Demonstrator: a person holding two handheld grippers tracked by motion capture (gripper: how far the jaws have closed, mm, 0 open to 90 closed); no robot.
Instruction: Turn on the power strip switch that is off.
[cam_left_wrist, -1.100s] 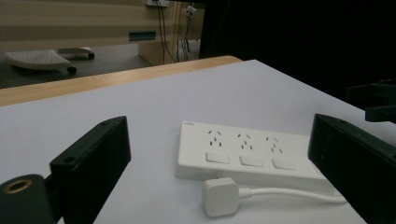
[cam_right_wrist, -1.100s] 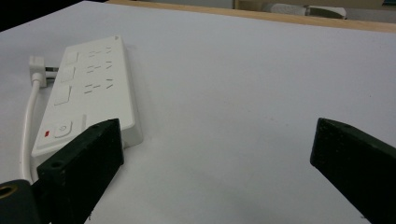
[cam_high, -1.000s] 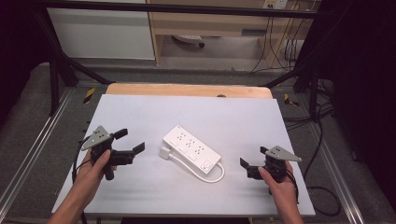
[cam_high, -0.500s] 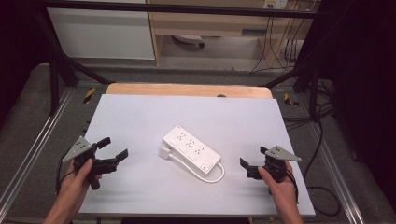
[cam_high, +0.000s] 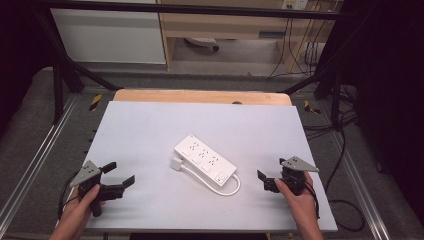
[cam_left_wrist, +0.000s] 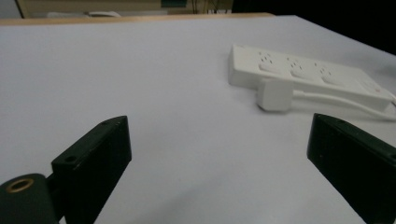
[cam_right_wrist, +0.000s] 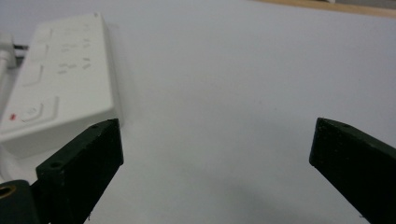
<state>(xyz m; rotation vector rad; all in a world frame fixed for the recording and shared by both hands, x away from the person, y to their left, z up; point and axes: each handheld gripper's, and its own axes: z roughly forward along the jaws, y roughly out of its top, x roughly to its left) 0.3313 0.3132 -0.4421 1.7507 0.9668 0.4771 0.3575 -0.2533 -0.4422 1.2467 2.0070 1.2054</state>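
A white power strip (cam_high: 205, 160) lies diagonally in the middle of the white table (cam_high: 150, 125). Its white plug (cam_high: 176, 164) rests beside its left end, and its cable (cam_high: 222, 189) loops round the near side. My left gripper (cam_high: 120, 173) is open near the front left corner, well apart from the strip and holding nothing. In the left gripper view the wide jaws of my left gripper (cam_left_wrist: 219, 126) frame bare table, with the strip (cam_left_wrist: 308, 77) and plug (cam_left_wrist: 274, 94) beyond. My right gripper (cam_high: 270, 169) is open just right of the strip; my right gripper (cam_right_wrist: 217, 128) has the strip (cam_right_wrist: 60, 79) left of its left jaw.
A wooden strip (cam_high: 200, 96) runs along the table's far edge. Black frame posts (cam_high: 57, 75) stand at both sides, and cables (cam_high: 345, 150) trail on the grey floor to the right. A cabinet (cam_high: 107, 35) and shelving (cam_high: 225, 25) stand behind.
My left gripper has drawn back to the left and toward the near edge, away from the power strip, still open. The right gripper has stayed put.
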